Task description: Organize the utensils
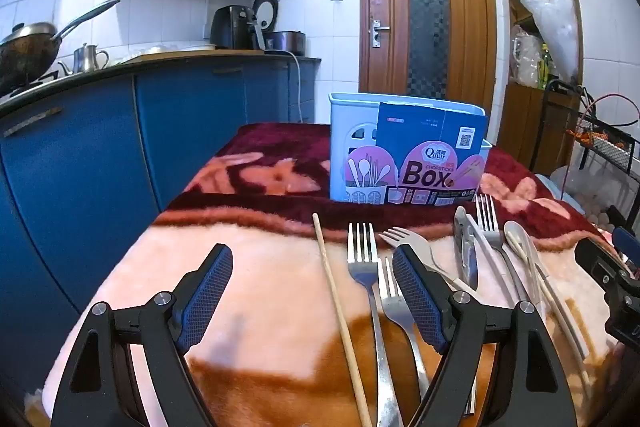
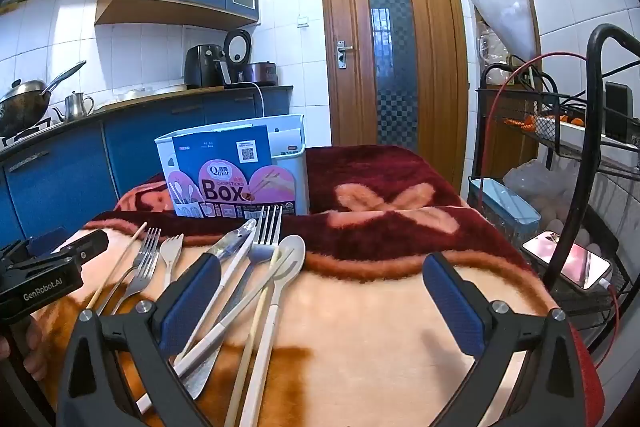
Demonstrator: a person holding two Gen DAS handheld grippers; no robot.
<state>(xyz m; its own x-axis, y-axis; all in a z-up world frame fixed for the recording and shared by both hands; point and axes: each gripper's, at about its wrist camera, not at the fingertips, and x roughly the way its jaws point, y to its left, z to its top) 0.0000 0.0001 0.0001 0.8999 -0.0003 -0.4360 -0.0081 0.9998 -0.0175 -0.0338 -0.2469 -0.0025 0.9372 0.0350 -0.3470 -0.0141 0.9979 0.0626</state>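
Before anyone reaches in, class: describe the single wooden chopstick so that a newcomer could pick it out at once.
Find the pale blue utensil box standing on the pink and maroon blanket. In front of it the utensils lie in a row, and the wooden chopstick is at the row's left end, beside a metal fork. It alone is a thin, plain tan stick, with no tines or bowl.

Fleecy, matt pink-and-maroon blanket (image 1: 256, 267) as base surface. On it, glossy stainless-steel forks (image 1: 362, 259), matt pale wooden chopstick (image 1: 340, 307), smooth cream plastic spoon (image 2: 290, 255). Behind these, pale-blue smooth plastic utensil box (image 1: 340, 131) with glossy printed paper sleeve (image 1: 424, 163). Textured blue rubbery pads (image 1: 208, 299) on matt black plastic fingers.
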